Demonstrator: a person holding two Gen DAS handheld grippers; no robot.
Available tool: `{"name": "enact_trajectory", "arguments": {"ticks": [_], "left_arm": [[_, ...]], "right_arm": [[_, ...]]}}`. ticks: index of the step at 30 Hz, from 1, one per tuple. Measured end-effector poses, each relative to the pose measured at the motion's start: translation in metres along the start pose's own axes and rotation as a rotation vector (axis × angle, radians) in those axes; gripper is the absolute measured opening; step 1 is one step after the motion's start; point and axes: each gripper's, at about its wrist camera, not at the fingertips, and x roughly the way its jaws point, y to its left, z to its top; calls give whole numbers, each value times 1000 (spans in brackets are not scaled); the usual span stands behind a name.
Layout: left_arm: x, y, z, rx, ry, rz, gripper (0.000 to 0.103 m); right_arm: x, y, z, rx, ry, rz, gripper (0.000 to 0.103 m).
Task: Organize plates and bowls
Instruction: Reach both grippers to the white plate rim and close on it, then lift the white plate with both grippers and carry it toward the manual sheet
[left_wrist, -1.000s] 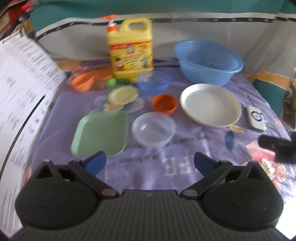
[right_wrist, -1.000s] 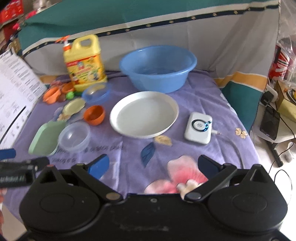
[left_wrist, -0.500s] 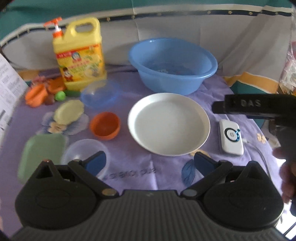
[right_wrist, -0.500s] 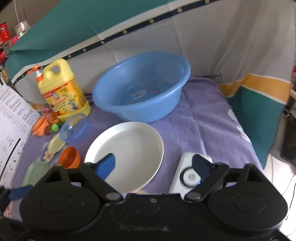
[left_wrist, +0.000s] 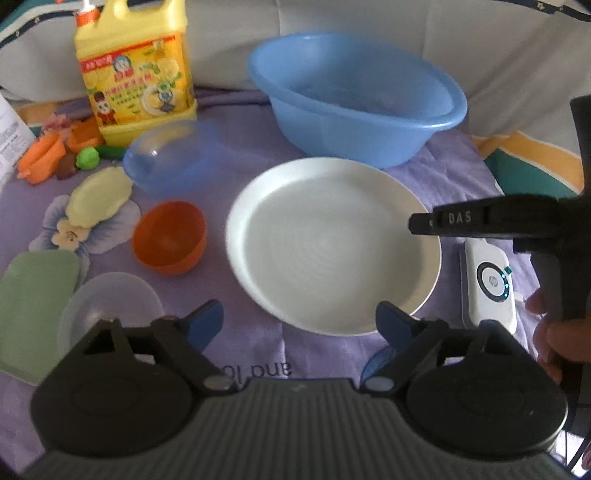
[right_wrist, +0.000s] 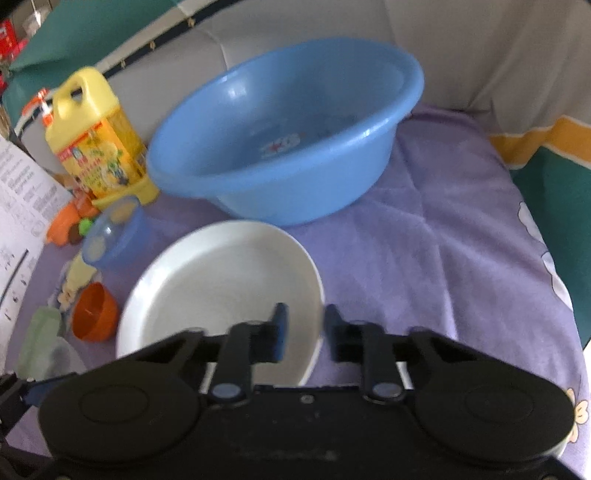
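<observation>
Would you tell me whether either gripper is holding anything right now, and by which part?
The right gripper, its jaws just closed, pinches the white plate by its near right rim. The left gripper, jaws just narrowing, holds nothing.

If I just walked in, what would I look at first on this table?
Probably the big blue basin at the back of the purple cloth, with the yellow soap jug to its left. Right in front of the basin lies a wide white plate, and the right gripper has its jaws closed over the plate's rim. Left of the plate sits a little orange bowl.
</observation>
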Motion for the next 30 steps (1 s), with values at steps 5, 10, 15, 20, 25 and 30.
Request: {"name": "enact_trajectory", "arguments": {"ticks": [5,10,15,20,25,30], "left_arm": [[7,1,3,-23,14,3,81],[13,-1,6,-27,26,20,78],[25,-3,7,-29,57,22,66],[35,-1,6,-37,70,-7,48],[37,0,9,-38,62,-3,46],[43,1,15,-36,46,25,53]], "right_arm": [[-5,-1,-13,-41,9,-30,6],[-10,-4,-15,-68,16,-54,6],[-12,-6,-13,-75,30,-49,6],[-11,-10,-13,-60,34,-34,7],[-6,-10,-12,-51,41,-28,12],[0,-10,-6,-25,20,-27,26]]}}
